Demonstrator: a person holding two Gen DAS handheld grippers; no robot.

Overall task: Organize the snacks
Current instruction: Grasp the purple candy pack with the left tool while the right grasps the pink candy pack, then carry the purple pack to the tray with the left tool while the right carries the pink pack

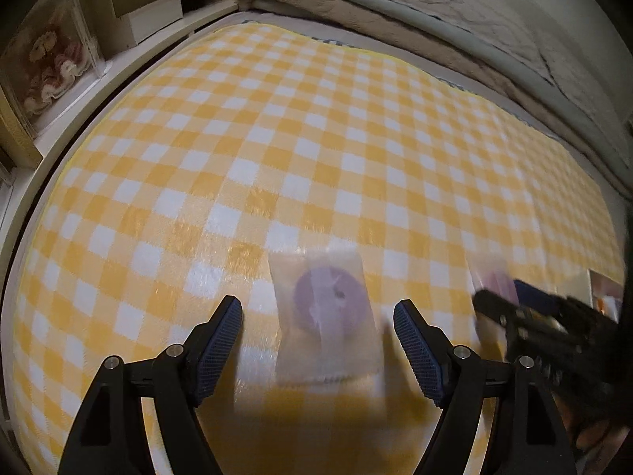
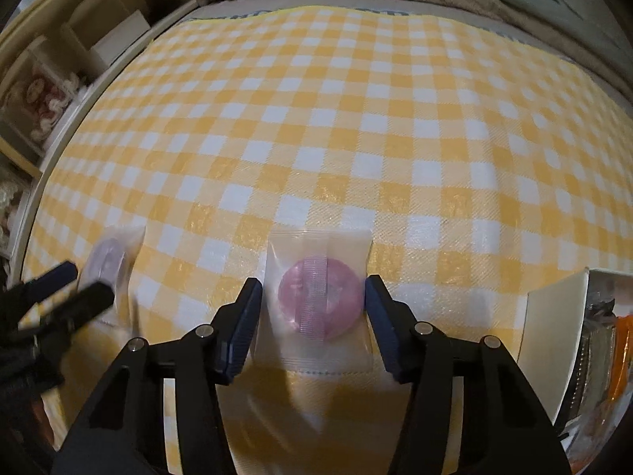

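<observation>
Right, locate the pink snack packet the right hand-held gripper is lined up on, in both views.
Left wrist view: pink snack packet at far right, blurred, partly behind the right hand-held gripper.
Right wrist view: bottom centre, between the open fingers.
Shared landmark: the white box, right of the packet in both.

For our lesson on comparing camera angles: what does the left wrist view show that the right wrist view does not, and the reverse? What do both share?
Only the left wrist view shows the left hand-held gripper straight on, open around a purple wrapped snack, and a white box on the shelf.

Only the right wrist view shows the right hand-held gripper straight on, open around a pink wrapped snack, and the inside of a white box of packets at right.

Both show the yellow checked cloth, the folded blankets, and both snacks.
</observation>
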